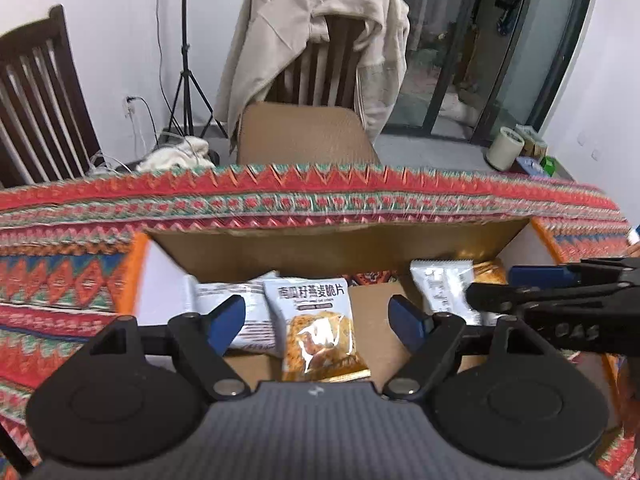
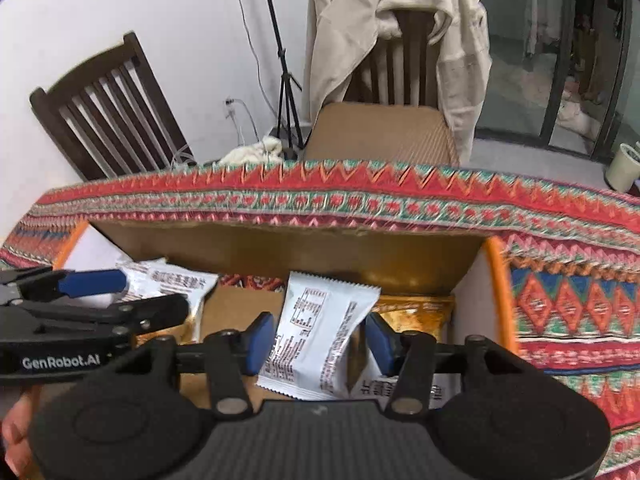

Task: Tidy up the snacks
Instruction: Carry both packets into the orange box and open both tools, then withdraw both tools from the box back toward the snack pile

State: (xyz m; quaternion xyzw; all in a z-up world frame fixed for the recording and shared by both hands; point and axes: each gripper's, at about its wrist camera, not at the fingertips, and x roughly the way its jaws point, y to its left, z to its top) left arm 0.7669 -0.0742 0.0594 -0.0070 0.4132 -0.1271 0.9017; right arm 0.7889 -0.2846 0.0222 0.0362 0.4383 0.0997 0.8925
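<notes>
An open cardboard box (image 1: 340, 248) on the patterned cloth holds several snack packets. My left gripper (image 1: 318, 320) hangs open over its left half. A white packet with an orange snack picture (image 1: 316, 332) lies between its blue fingers, clear of both pads. More white packets (image 1: 224, 304) lie to its left. In the right wrist view my right gripper (image 2: 320, 342) stands open around a white printed packet (image 2: 320, 332) that leans upright in the box, the pads close beside it. The right gripper (image 1: 492, 286) shows side-on in the left view, the left gripper (image 2: 156, 294) in the right view.
A gold packet (image 2: 416, 312) lies at the box's back right. White box flaps with orange edges (image 2: 484, 300) stand out to the sides. Beyond the table are a chair with a beige jacket (image 1: 316, 40), a dark wooden chair (image 1: 36, 100) and a tripod (image 1: 186, 80). A hand (image 2: 16, 432) holds the left gripper.
</notes>
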